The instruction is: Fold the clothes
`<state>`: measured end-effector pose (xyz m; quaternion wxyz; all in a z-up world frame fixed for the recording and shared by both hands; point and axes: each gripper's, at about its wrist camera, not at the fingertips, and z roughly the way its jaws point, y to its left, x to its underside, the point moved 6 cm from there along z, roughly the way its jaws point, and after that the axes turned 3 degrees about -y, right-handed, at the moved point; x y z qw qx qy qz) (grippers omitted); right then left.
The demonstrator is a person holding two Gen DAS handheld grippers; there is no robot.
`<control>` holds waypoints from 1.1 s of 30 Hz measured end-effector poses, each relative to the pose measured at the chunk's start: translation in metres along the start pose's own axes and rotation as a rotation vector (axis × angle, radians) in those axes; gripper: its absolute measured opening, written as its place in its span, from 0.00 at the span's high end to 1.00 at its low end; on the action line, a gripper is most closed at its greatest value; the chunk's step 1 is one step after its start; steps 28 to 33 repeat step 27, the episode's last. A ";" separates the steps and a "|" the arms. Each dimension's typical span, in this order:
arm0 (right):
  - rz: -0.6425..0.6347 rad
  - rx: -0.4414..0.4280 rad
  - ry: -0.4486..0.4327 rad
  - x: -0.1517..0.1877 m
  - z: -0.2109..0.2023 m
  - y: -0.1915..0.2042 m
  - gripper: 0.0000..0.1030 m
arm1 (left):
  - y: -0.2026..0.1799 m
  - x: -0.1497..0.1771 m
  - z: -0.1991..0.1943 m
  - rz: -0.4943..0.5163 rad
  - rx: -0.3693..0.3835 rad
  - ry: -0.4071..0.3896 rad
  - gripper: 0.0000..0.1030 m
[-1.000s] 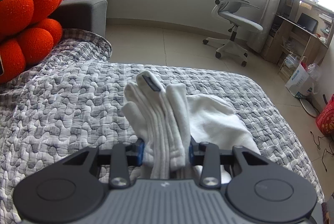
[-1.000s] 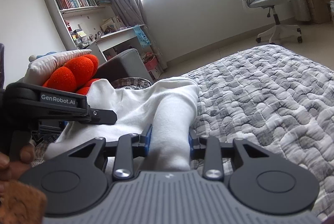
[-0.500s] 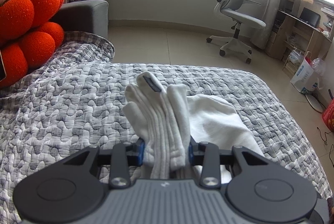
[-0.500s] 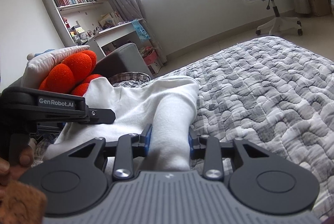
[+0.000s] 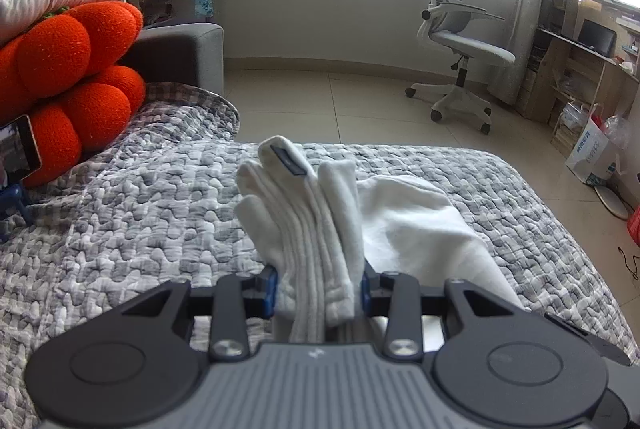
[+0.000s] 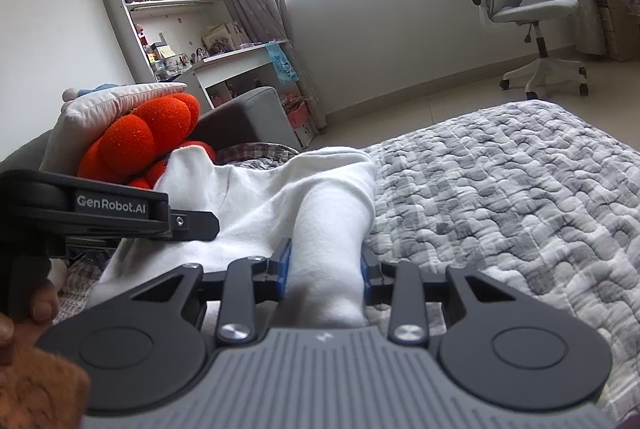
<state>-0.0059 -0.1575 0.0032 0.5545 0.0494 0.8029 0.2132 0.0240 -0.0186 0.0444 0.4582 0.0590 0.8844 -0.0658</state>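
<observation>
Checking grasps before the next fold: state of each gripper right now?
Left gripper: closed on a bunched edge of the white garment.
Right gripper: closed on another fold of the same garment.

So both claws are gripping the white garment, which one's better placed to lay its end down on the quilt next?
Probably the right claw. Bare grey quilt lies open beside its bunch of white garment. The left claw holds a thick pleated bunch nearer the orange cushion.
</observation>
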 end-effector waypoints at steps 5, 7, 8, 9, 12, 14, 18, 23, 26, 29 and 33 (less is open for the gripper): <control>-0.052 -0.064 0.009 -0.009 0.015 0.037 0.66 | 0.038 -0.009 -0.022 -0.064 -0.047 -0.034 0.64; -0.075 -0.110 0.015 -0.012 0.023 0.056 0.66 | 0.058 -0.012 -0.034 -0.091 -0.075 -0.048 0.64; -0.088 -0.140 0.018 -0.013 0.027 0.067 0.66 | 0.071 -0.015 -0.042 -0.107 -0.093 -0.059 0.65; -0.105 -0.171 0.020 -0.014 0.031 0.081 0.66 | 0.084 -0.017 -0.051 -0.122 -0.112 -0.071 0.65; -0.168 -0.267 0.033 -0.015 0.044 0.126 0.66 | 0.126 -0.020 -0.078 -0.168 -0.171 -0.107 0.65; -0.232 -0.334 0.048 -0.013 0.052 0.159 0.66 | 0.159 -0.015 -0.097 -0.229 -0.210 -0.121 0.65; -0.396 -0.500 0.094 0.005 0.067 0.233 0.67 | 0.223 0.009 -0.140 -0.342 -0.312 -0.154 0.65; -0.588 -0.715 0.181 0.044 0.075 0.324 0.67 | 0.283 0.058 -0.192 -0.443 -0.506 -0.216 0.65; -0.715 -0.821 0.205 0.065 0.069 0.368 0.67 | 0.307 0.083 -0.220 -0.502 -0.603 -0.254 0.66; -0.754 -0.853 0.206 0.070 0.066 0.381 0.67 | 0.314 0.090 -0.228 -0.518 -0.632 -0.269 0.66; -0.754 -0.853 0.206 0.070 0.066 0.381 0.67 | 0.314 0.090 -0.228 -0.518 -0.632 -0.269 0.66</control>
